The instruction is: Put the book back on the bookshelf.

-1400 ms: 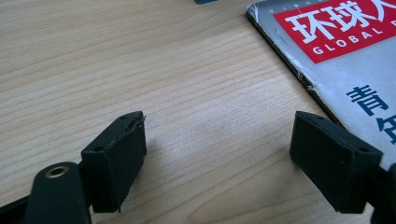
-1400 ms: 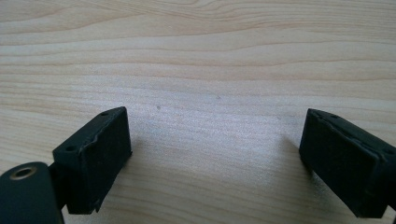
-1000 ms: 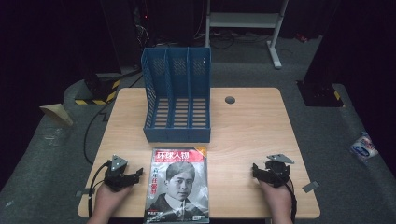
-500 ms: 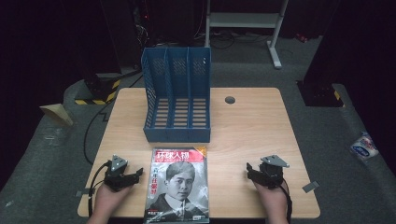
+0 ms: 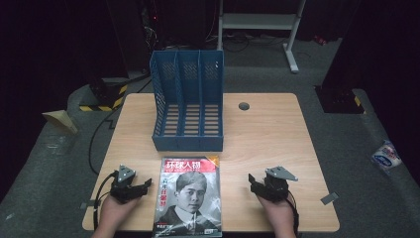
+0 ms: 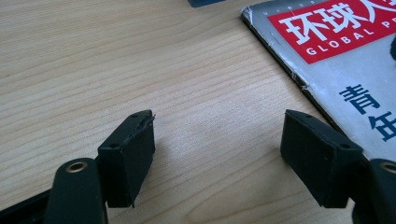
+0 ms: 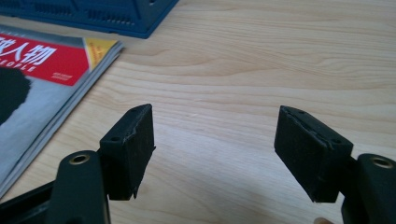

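A magazine [image 5: 188, 196] with a red title band and a portrait cover lies flat at the table's near edge, between my two grippers. Its top corner appears in the left gripper view [image 6: 336, 56] and in the right gripper view [image 7: 42, 79]. My left gripper [image 5: 147, 184] rests just left of the magazine, open, with bare wood between its pads [image 6: 219, 135]. My right gripper [image 5: 252, 181] hovers a short way right of the magazine, open with nothing between its pads [image 7: 212, 135]; its jaws have just been closing a little. A blue three-slot file rack [image 5: 187, 101] stands behind the magazine.
A small dark round cap [image 5: 243, 105] sits in the table [image 5: 277, 139] right of the rack. The rack's base [image 7: 93, 14] lies close beyond the magazine's top. A white packet [image 5: 386, 154] lies on the floor at right, and cables trail at left.
My right hand has moved left toward the magazine, and its jaws stand a little narrower. The left hand and the magazine have not moved.
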